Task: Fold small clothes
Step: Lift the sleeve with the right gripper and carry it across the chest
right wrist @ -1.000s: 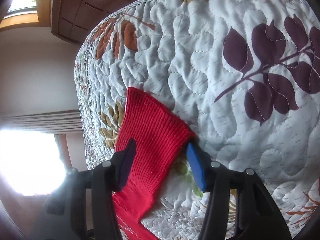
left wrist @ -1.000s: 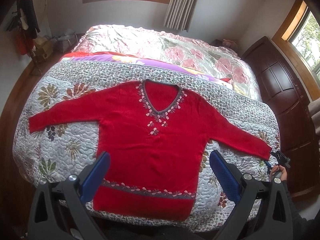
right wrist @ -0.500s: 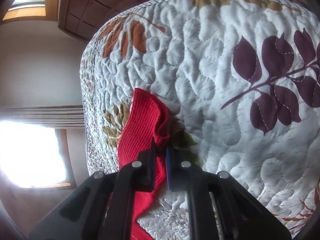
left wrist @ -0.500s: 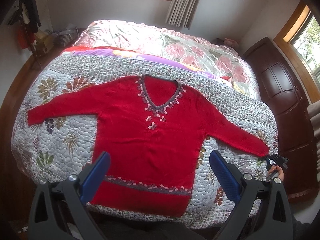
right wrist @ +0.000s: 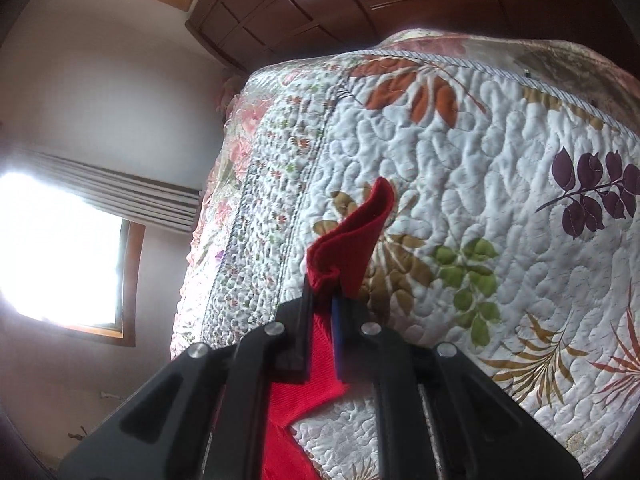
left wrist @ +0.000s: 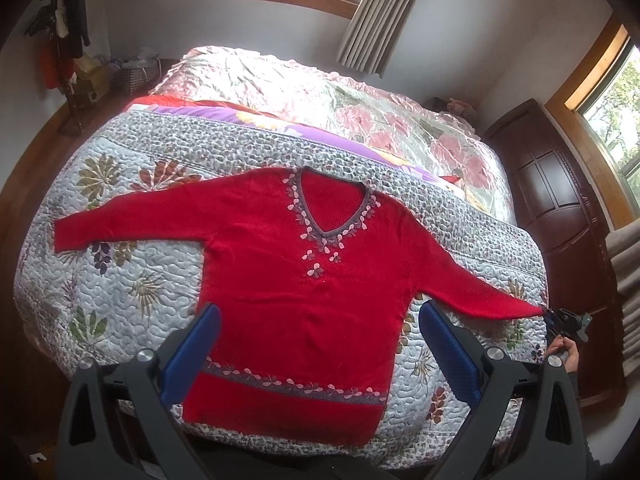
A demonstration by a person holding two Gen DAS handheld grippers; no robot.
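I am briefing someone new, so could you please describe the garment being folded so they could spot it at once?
Start at the big bed and its near white quilt with leaf prints. Spread flat on it, sleeves out, lies a red V-neck sweater; pink-and-grey petal trim edges its neckline and hem, and the right tongs pinch one cuff.

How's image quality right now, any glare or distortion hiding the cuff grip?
Right wrist view: the window is blown out white, but the right gripper pinching the red sleeve cuff reads sharp. Left wrist view: evenly lit, strong fisheye bending of the quilt; the sweater is clear.
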